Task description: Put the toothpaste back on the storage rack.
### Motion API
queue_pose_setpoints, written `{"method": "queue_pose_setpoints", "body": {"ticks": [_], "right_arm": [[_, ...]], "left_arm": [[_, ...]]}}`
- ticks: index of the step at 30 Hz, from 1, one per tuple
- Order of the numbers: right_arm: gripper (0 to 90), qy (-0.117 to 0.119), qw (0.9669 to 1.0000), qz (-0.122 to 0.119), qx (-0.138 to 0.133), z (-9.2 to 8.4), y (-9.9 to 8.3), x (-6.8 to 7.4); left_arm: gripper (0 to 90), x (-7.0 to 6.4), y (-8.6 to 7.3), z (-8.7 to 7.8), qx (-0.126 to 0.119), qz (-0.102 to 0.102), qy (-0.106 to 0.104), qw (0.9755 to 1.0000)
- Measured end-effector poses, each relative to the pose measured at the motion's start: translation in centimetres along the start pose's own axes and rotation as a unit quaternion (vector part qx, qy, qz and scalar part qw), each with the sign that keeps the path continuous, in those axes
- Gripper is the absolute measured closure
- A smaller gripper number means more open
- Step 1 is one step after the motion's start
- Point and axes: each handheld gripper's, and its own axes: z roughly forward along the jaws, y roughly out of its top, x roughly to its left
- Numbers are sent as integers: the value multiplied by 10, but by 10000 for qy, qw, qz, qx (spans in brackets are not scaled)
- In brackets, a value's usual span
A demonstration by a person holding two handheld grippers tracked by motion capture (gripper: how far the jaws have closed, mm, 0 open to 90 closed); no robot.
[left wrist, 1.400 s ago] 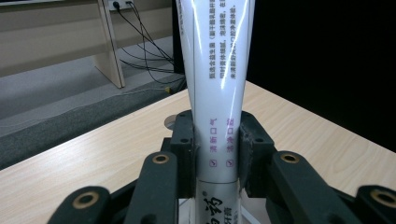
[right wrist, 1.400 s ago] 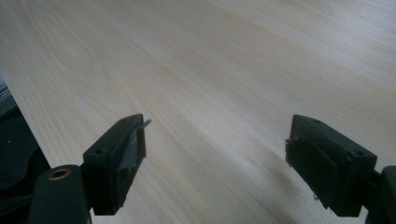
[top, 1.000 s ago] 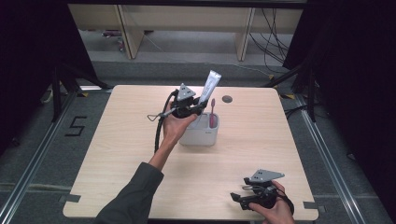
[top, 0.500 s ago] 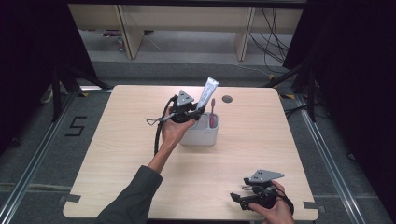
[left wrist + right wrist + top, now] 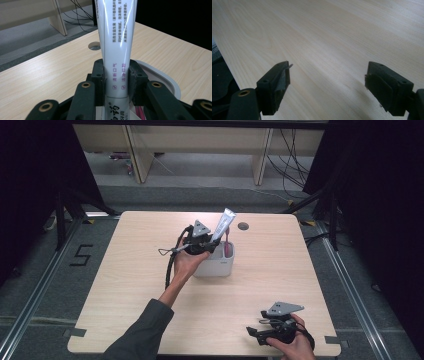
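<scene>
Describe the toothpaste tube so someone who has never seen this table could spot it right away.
Start at the wooden table, then find the white holder near its middle. The toothpaste tube rises tilted from it, clamped by the left gripper: tall, white and glossy, unlike the short pink item beside it.

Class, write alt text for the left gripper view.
The left gripper clamps a white toothpaste tube upright between its black jaws, above the white holder's rim. Behind lies the pale wooden table with a round cable hole.
</scene>
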Motion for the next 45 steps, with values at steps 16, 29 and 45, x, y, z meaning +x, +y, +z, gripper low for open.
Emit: {"method": "queue_pose_setpoints", "body": {"ticks": [16, 29, 45], "right_arm": [[208, 39, 10000, -8, 5, 1, 0, 0], [209, 37, 10000, -5, 40, 1, 0, 1], [209, 18, 10000, 2, 41, 2, 0, 1]], "left_arm": [[700, 1, -5, 3, 318, 153, -8, 9994], [642, 1, -7, 3, 521, 363, 42, 9980], [574, -6, 12, -24, 403, 445, -8, 9982]]}}
